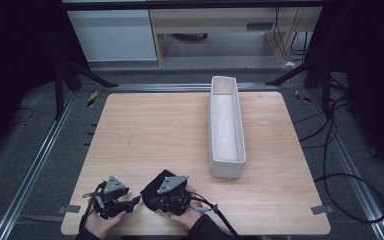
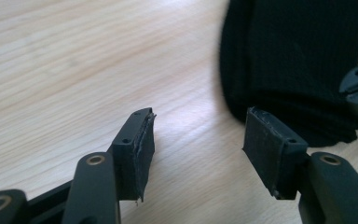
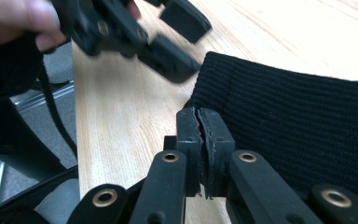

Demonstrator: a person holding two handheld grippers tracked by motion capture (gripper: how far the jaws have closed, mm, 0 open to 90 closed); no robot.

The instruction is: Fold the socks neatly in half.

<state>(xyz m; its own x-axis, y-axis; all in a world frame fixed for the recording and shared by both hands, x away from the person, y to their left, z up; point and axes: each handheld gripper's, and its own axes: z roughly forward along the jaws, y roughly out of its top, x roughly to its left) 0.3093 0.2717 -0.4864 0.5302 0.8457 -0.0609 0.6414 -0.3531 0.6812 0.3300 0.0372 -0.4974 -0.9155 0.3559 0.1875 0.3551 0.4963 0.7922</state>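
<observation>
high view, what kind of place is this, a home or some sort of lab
Most likely a lab or recording rig, not a home: a bare wooden table stands inside a metal frame, loose cables trail over grey carpet, and the table carries just a white tray and a black cloth.

The table (image 1: 190,145) is evenly lit from above in the high view while its surroundings are left dark, soft shadows are cast beside the white tray (image 1: 226,125), and in the tool views the far wood is rendered out of focus and the other tool (image 3: 135,35) blurred.
</observation>
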